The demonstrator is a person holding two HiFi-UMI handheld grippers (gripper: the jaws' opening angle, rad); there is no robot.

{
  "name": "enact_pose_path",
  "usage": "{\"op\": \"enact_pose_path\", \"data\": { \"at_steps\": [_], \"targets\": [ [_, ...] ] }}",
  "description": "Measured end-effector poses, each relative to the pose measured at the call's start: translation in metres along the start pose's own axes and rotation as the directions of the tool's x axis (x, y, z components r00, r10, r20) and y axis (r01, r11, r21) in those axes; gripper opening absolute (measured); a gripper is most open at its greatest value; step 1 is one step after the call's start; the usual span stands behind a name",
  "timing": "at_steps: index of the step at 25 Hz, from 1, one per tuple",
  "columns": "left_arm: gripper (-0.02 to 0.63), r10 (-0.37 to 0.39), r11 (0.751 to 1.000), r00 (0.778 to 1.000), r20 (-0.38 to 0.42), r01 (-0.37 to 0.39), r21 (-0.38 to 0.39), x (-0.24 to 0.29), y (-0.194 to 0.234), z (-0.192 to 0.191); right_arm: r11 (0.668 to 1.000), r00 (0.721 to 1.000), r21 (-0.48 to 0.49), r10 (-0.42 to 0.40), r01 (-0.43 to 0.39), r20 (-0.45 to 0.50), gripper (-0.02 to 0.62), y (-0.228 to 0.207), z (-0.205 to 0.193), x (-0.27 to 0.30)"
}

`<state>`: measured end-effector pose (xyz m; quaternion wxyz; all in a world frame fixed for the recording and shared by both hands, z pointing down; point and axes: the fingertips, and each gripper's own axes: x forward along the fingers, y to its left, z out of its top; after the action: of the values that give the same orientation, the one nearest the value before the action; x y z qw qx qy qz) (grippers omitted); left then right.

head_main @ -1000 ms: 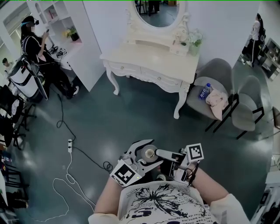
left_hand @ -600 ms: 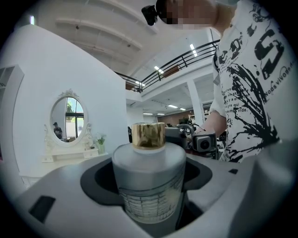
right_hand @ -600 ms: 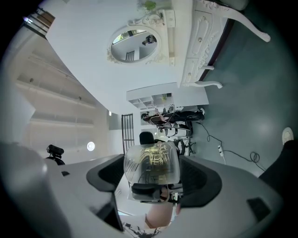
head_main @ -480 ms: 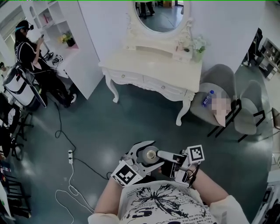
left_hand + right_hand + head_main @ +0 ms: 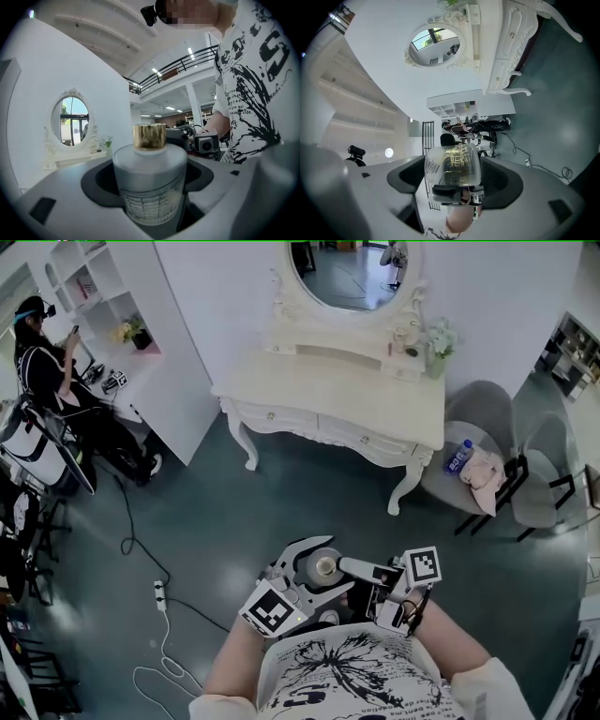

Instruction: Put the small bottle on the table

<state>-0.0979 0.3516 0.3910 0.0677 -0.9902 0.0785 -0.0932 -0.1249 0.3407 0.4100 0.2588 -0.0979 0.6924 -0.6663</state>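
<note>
The left gripper (image 5: 149, 199) and the right gripper (image 5: 452, 185) each pinch the one small bottle (image 5: 323, 569), gold cap (image 5: 149, 136) up, from opposite sides. Both are held level, close against the person (image 5: 349, 673), well short of the single white dressing table (image 5: 328, 390).

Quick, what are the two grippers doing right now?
Left gripper: closed on the small bottle.
Right gripper: closed on the same small bottle, it seems.

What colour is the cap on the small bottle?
Gold; the cap shows best in the left gripper view.
</note>
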Motion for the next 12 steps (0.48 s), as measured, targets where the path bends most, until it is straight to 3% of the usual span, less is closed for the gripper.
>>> {"op": "enact_pose_path", "data": {
  "at_steps": [4,12],
  "targets": [
    [0.345,0.025,1.000,1.000,0.018,-0.025,-0.018,0.005,0.032,-0.007,1.000,1.000,0.015,-0.009,0.009,-0.013,0.365,-0.009,0.027,0.017],
    [0.345,0.093,0.995,0.995,-0.025,-0.094,-0.032,0.044,0.115,-0.027,0.999,0.997,0.043,0.010,-0.007,-0.075,0.364,-0.025,0.114,0.038]
  ]
}}
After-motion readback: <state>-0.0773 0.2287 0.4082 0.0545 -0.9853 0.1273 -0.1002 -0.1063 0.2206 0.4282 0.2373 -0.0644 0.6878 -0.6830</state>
